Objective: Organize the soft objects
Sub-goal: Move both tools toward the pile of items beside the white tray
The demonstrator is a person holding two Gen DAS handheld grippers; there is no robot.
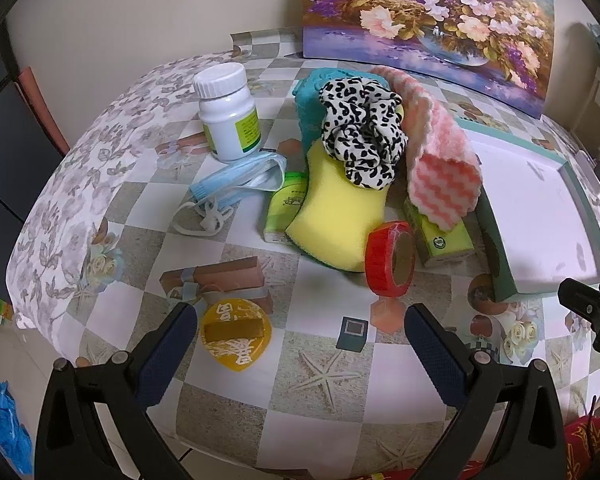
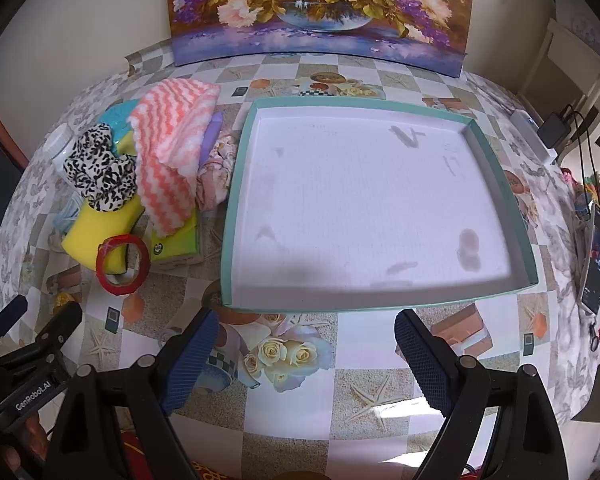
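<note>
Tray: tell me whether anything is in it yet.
Empty. The tray shows only its bare white floor with faint marks; the soft things lie piled beside it.

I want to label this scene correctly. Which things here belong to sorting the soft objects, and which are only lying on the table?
Belong to the job:
leopard scrunchie
pink-and-white cloth
yellow sponge
face mask
pink floral fabric
teal tray, nothing in it

Just lying about:
white bottle
red tape roll
green packets
yellow clip
</note>
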